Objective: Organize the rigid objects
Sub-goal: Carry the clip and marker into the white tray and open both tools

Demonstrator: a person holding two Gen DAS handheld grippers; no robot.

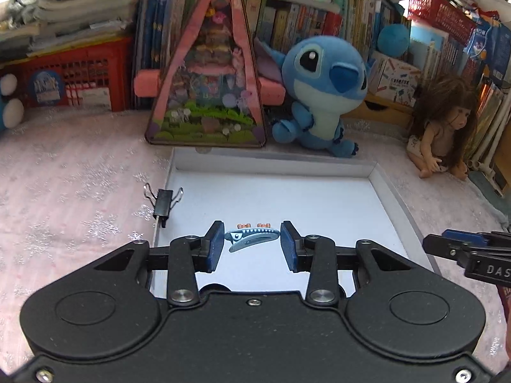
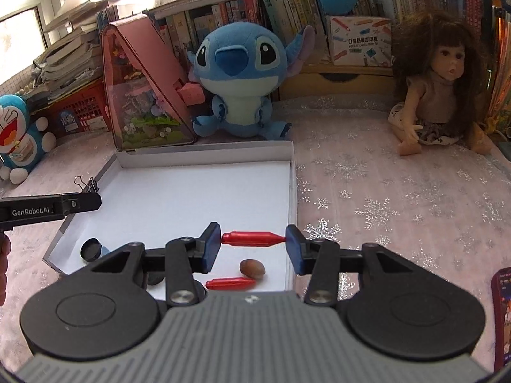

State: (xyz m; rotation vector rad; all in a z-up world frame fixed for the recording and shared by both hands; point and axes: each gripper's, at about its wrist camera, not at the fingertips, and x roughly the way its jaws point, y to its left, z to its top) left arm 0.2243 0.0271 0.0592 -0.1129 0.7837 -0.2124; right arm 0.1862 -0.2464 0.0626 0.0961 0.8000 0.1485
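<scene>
A shallow white tray lies on the pink cloth. My left gripper holds a blue shark-shaped hair clip between its pads over the tray. My right gripper is shut on a red bullet-shaped piece, held end to end above the tray. In the tray below lie a second red piece, a brown nut and a black round cap. A black binder clip sits on the tray's left rim; it also shows in the right wrist view.
A blue Stitch plush, a pink triangular display case and a doll stand behind the tray. A red crate and books line the back. A Doraemon plush sits far left.
</scene>
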